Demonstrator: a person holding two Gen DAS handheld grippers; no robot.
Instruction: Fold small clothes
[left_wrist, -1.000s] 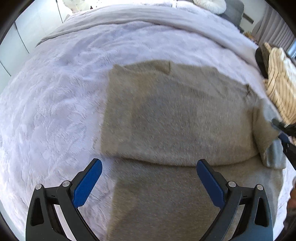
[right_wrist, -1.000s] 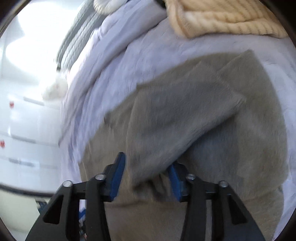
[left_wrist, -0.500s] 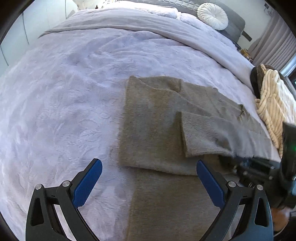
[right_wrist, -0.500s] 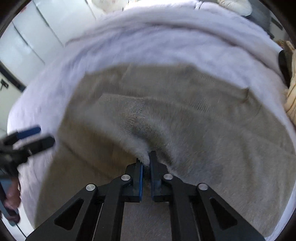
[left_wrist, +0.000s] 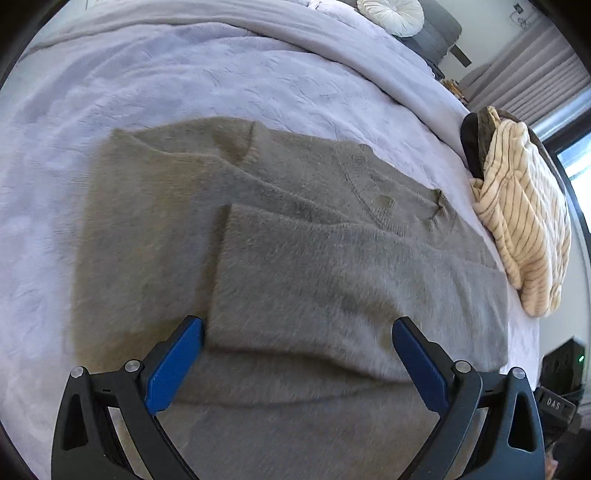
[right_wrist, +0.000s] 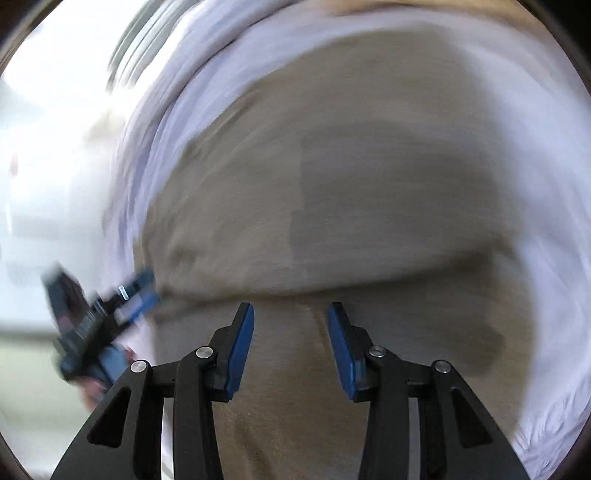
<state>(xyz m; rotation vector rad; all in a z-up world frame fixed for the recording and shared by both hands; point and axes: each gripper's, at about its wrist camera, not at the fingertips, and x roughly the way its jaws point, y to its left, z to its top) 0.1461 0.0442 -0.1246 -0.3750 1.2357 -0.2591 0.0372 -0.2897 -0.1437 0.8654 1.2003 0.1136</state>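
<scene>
Your left gripper (left_wrist: 297, 363) and right gripper (right_wrist: 291, 343) hover, jaws apart and empty, over the grey sweater (left_wrist: 258, 229), sleeve folded across toward nine o'clock, ready to regrasp.

One grey sweater (left_wrist: 317, 266) is lying on one lavender bedspread (left_wrist: 184, 85). One cream striped garment (left_wrist: 524, 218) is sitting far right, and one round white cushion (left_wrist: 391, 14) is resting far back.
</scene>
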